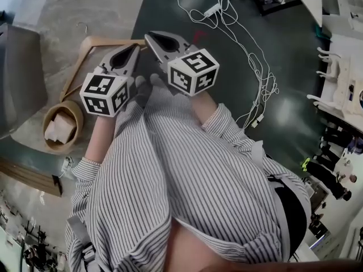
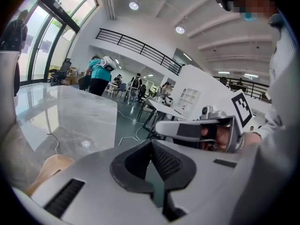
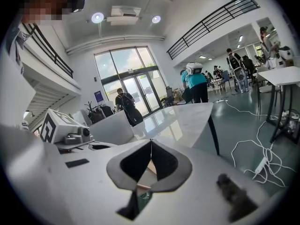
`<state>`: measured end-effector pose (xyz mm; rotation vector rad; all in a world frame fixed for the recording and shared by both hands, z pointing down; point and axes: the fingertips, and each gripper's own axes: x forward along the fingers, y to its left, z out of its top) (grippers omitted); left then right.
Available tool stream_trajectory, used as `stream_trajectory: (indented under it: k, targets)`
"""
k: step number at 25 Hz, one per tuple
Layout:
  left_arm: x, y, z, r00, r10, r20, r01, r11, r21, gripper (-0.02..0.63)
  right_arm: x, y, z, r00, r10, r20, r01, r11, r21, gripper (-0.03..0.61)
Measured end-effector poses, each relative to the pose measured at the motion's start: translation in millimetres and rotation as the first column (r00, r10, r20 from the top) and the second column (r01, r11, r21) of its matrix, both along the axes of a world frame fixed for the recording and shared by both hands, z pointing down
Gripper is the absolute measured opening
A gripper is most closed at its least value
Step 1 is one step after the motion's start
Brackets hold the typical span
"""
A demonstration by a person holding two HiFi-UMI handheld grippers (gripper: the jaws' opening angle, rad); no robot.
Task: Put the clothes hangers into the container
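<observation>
Striped grey-and-white shirt (image 1: 187, 197) of the person wearing the camera fills the foreground, both arms reaching forward over a pale grey stone table (image 1: 85, 10). At far left stands a dark grey box (image 1: 20, 75). Near it sits a round light-wood bowl (image 1: 74, 110) holding crumpled white paper (image 1: 59, 129). Beyond the bowl, a triangular light-wood clothes hanger (image 1: 110, 39) with a thin metal hook lies flat on the table, outside the box.

The left gripper (image 1: 136, 46), grey with a black-and-white marker cube, is clenched on nothing, its ribbed black pads pressed together (image 2: 152, 143). Its tips sit just short of the hanger's long bar. Beside it, the right gripper (image 1: 149, 36) is likewise clamped shut and empty, tips meeting (image 3: 151, 141), with pale wood showing through the gap behind them. Its nose is at the bar's right end; contact cannot be told.

To the right, white cables (image 1: 238, 33) trail across a dark green floor (image 1: 283, 67).
</observation>
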<state>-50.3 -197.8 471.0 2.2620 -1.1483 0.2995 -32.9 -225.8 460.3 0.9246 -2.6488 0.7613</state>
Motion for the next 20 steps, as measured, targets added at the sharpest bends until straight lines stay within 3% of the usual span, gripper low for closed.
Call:
stream_trajectory:
  k: [9, 20]
  targets:
    - [5, -1, 7, 1.000, -0.005, -0.002, 0.004, 0.999, -0.052, 0.011, 11, -9, 4, 1.000, 0.000, 0.007, 0.000, 1.000, -0.028, 0.015]
    - [3, -11, 30, 0.991, 0.002, 0.133, 0.007, 0.998, -0.063, 0.011, 32, -7, 34, 1.000, 0.010, 0.001, -0.010, 0.995, -0.098, 0.015]
